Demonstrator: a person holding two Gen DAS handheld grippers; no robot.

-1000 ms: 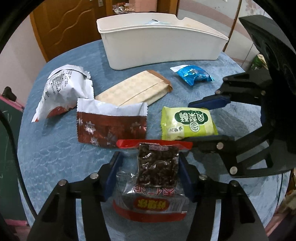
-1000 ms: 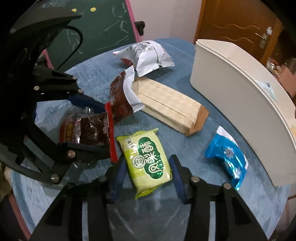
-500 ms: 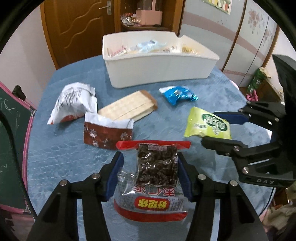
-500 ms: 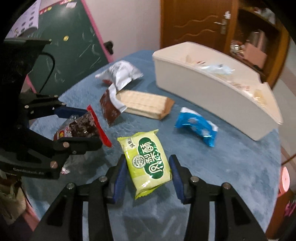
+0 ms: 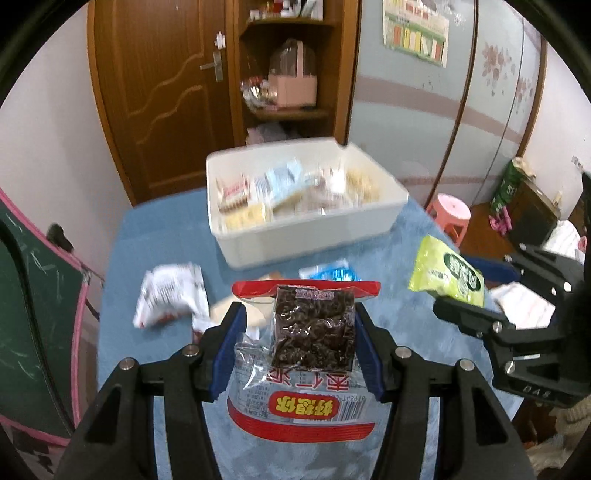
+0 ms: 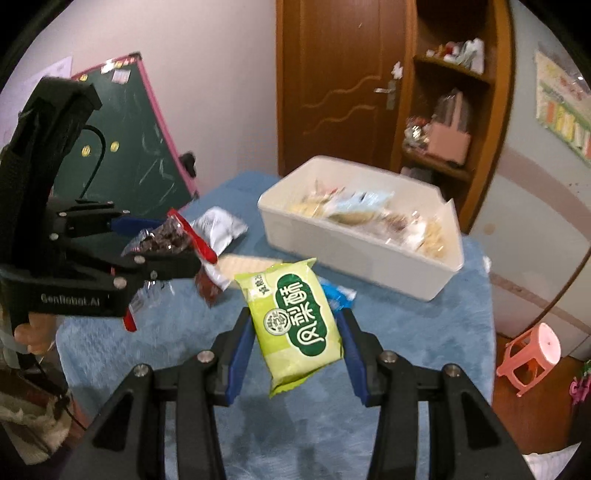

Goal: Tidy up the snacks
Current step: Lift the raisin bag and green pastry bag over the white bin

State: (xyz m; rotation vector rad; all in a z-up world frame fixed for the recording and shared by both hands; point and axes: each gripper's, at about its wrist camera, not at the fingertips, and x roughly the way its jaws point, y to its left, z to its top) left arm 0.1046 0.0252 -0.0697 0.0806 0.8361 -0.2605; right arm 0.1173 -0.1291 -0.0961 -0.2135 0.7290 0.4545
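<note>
On the blue-clothed table the white bin waits while, aloft and short of it, the left gripper clamps a red-edged date packet and the right gripper a green pastry packet, long axes pointing binward; slick film could slip free

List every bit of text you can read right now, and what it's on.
"GenRobot.AI": body of the left tongs.
"DAS": body of the right tongs.
"凤梨酥": green packet held in the right tongs.
"好想你" and "枣仁派", upside down: red-and-clear packet held in the left tongs.
Packet fine print, wall poster, snacks in the white bin: too small or blurred.
</note>
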